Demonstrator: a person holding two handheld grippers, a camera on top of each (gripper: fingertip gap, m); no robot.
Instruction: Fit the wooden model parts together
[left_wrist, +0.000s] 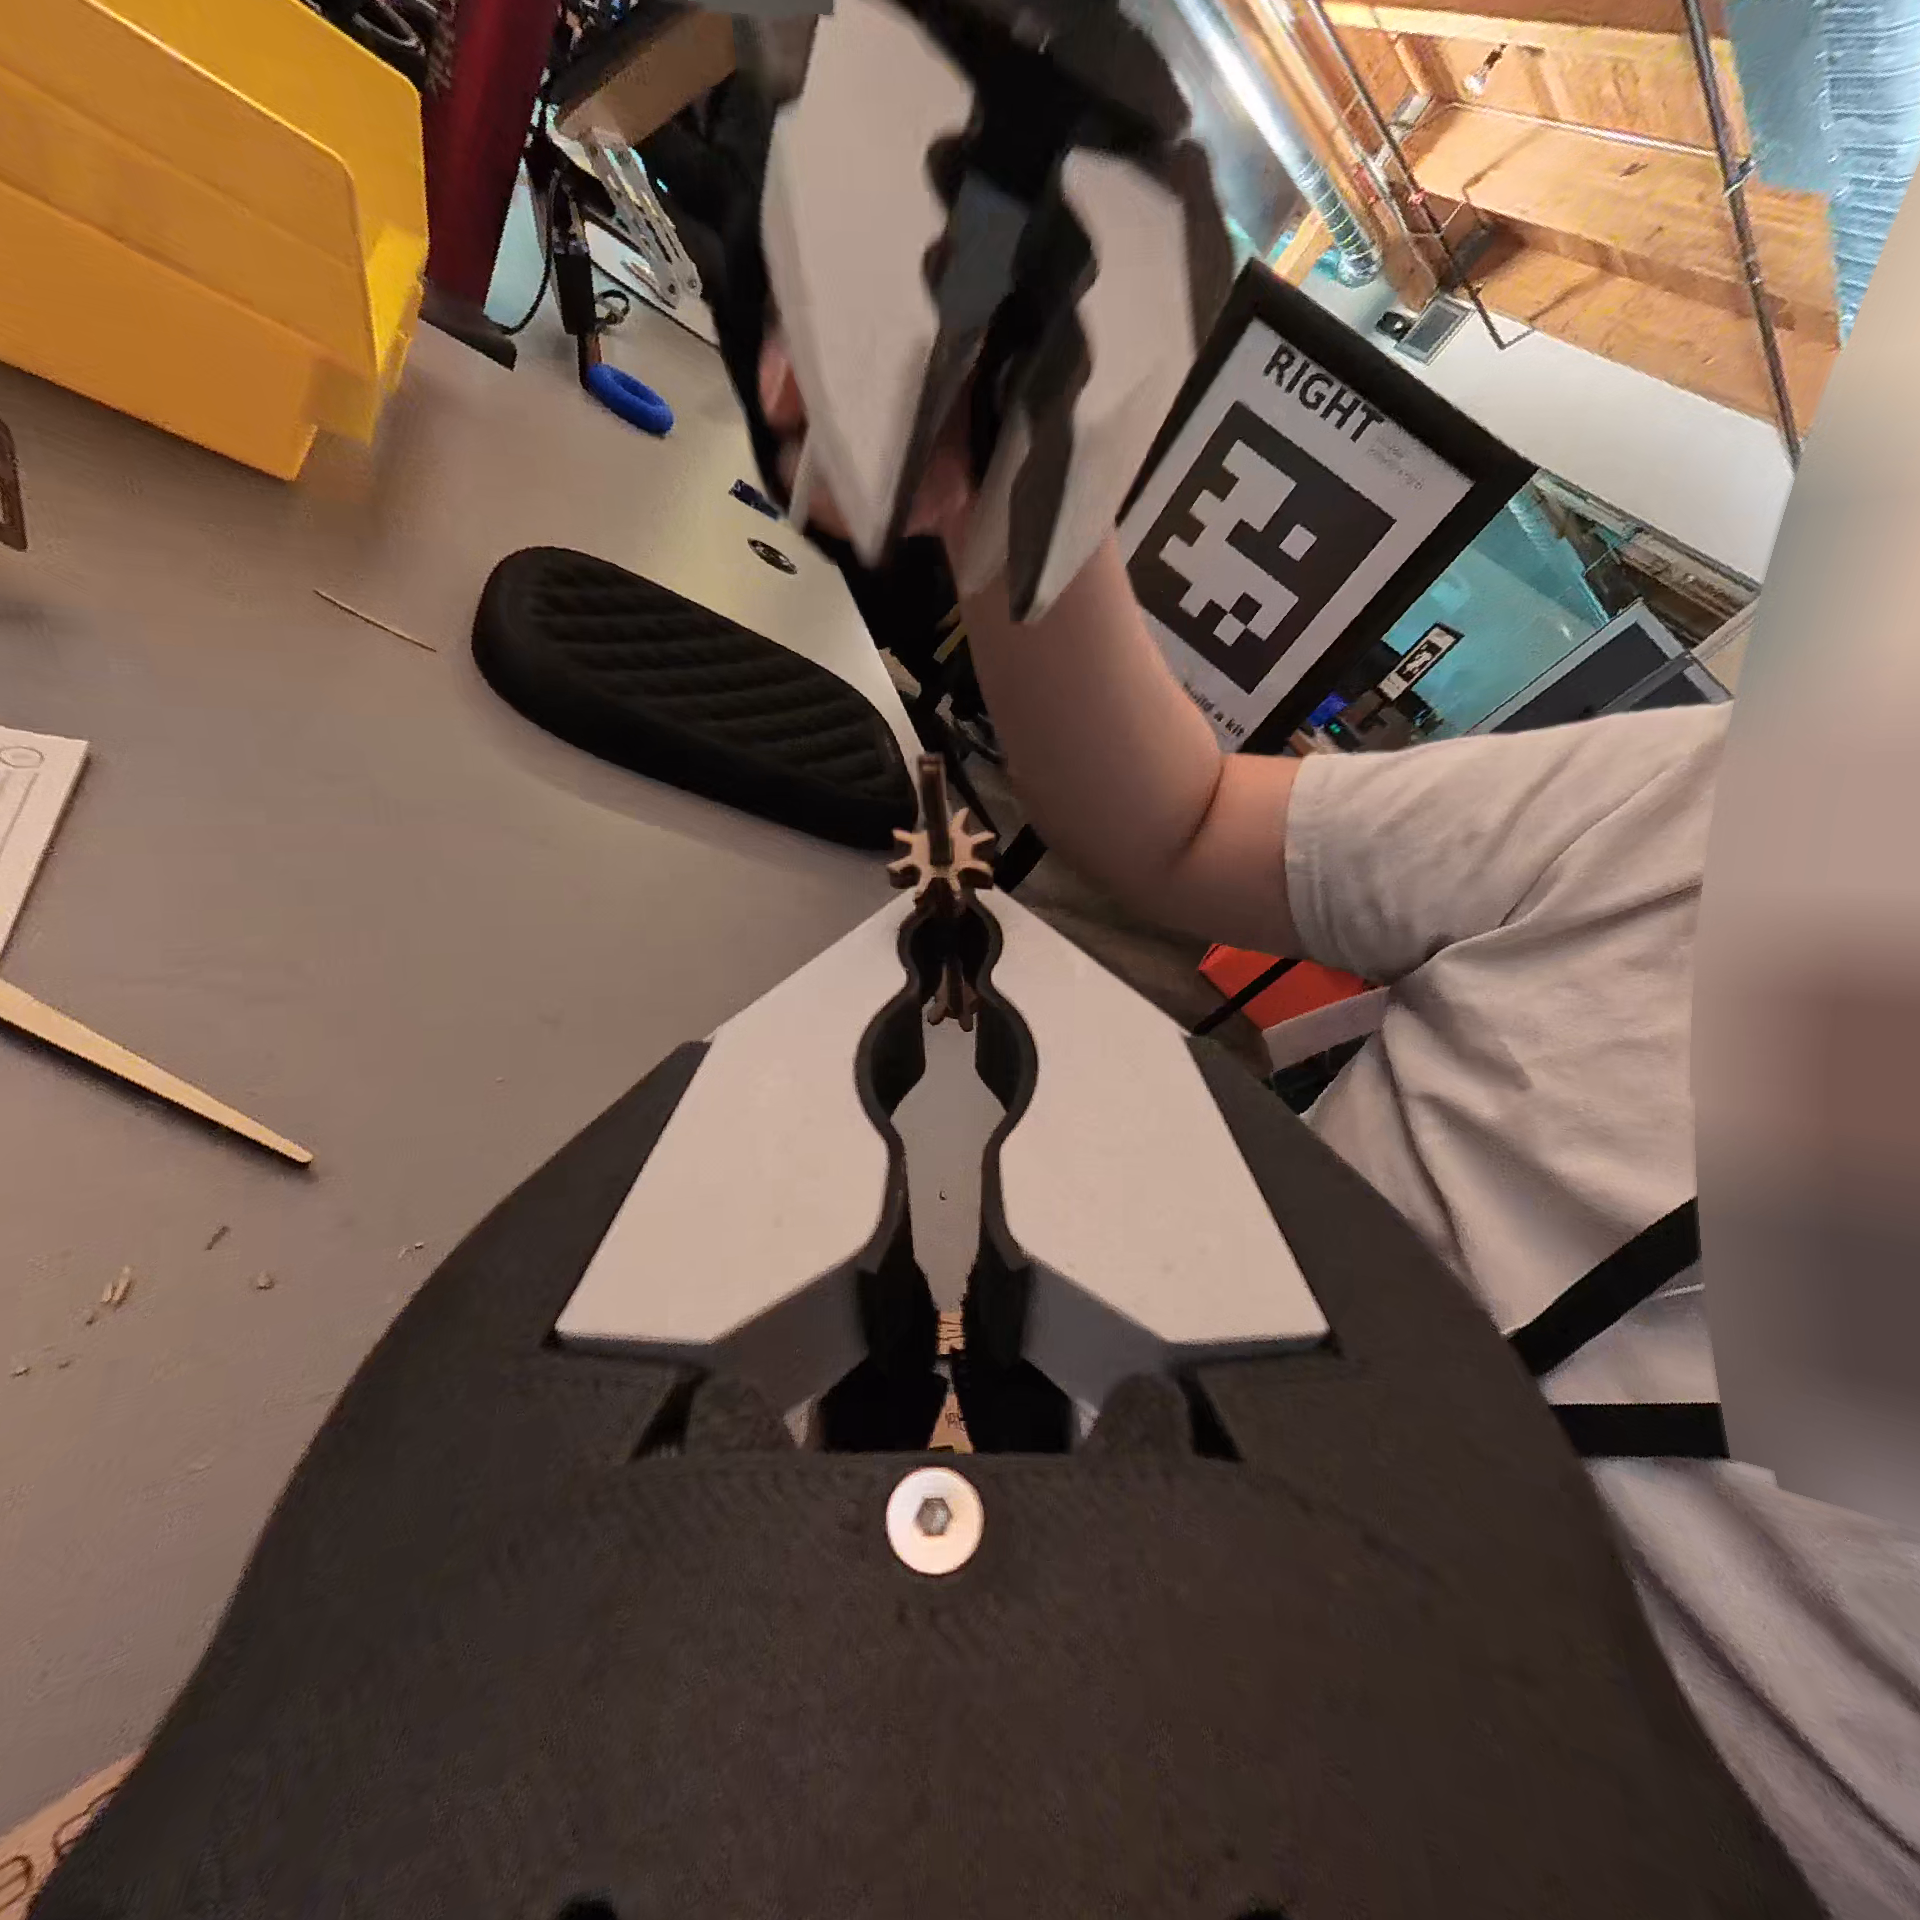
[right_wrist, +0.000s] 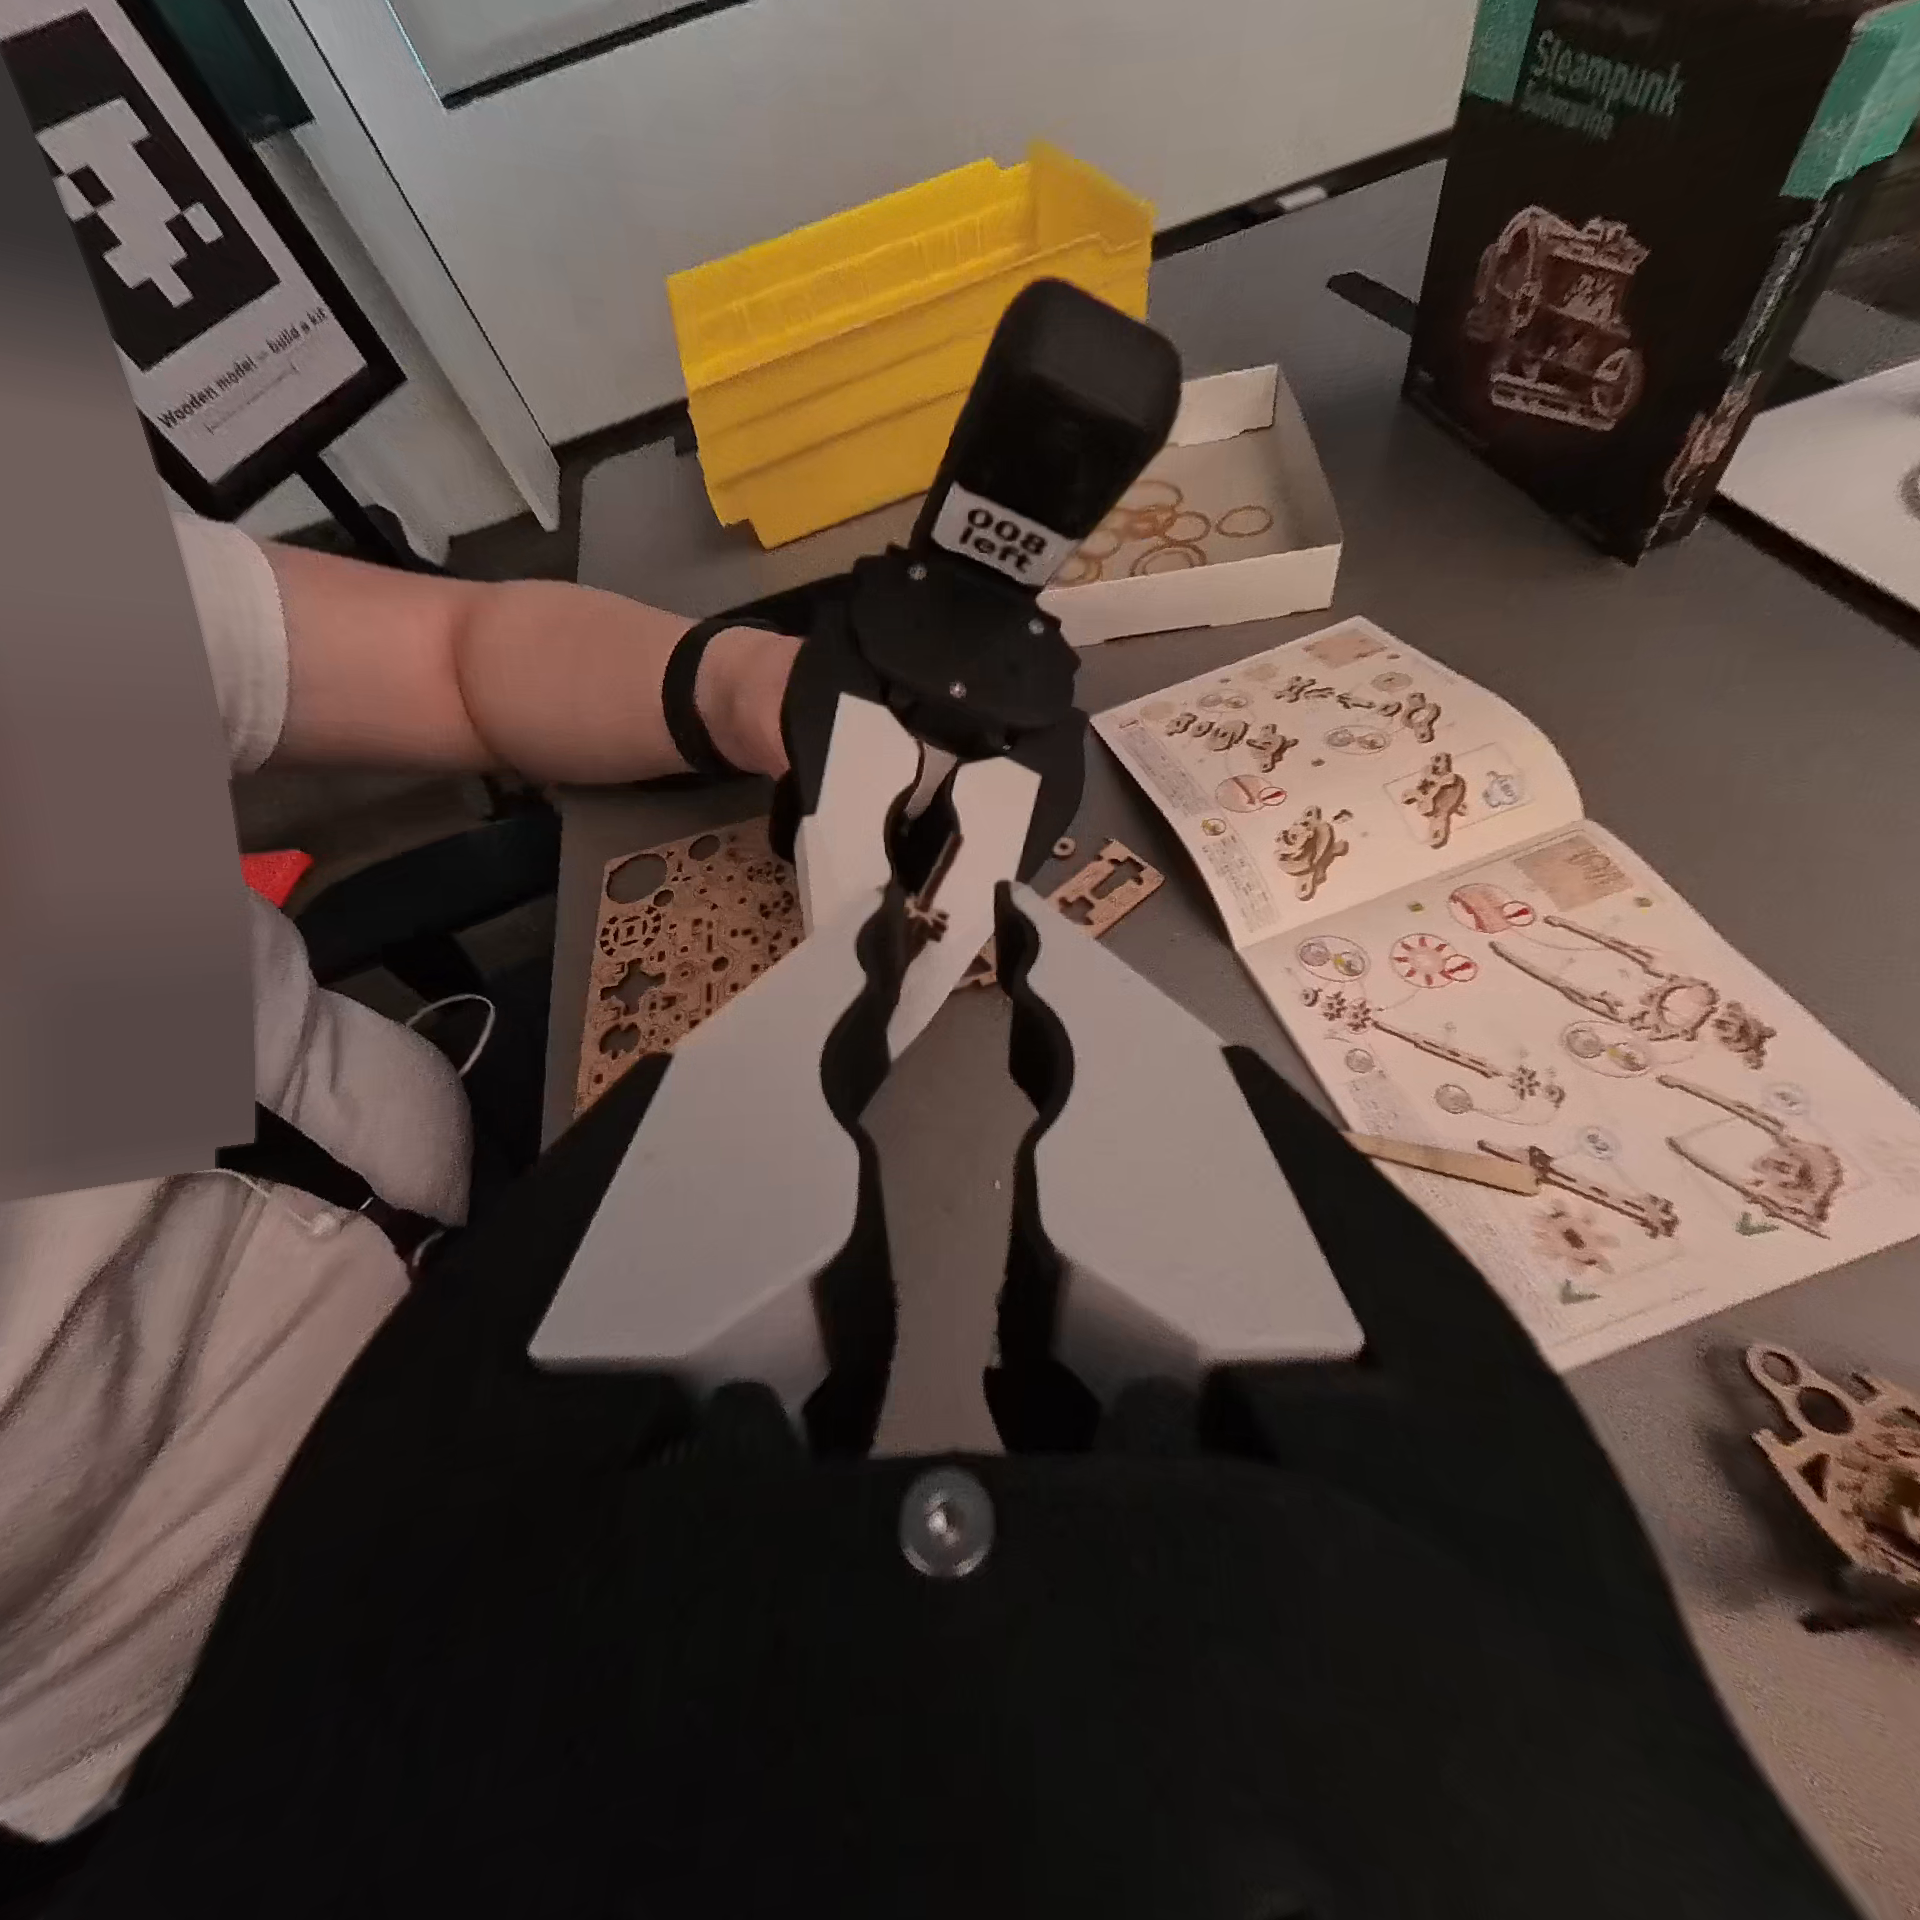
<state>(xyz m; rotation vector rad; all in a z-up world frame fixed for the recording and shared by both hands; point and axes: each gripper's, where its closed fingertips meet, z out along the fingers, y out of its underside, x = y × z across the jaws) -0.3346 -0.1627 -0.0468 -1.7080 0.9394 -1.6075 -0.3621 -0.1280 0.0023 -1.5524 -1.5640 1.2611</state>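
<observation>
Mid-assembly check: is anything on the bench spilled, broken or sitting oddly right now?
Nothing looks damaged. Small wood crumbs are scattered on the grey table, probably offcuts from punched parts. The left gripper is shut on the small wooden gear-and-shaft piece; the right gripper is open.

The left wrist view sits low over the grey table (left_wrist: 312, 831), looking along its own fingers toward the person's side and up at the ceiling — the right hand-held gripper (left_wrist: 966, 561) hangs close above. The right wrist view looks down from higher up at the left hand-held gripper (right_wrist: 914, 894). Both views share the yellow bin (left_wrist: 187, 229) (right_wrist: 894, 343).
</observation>
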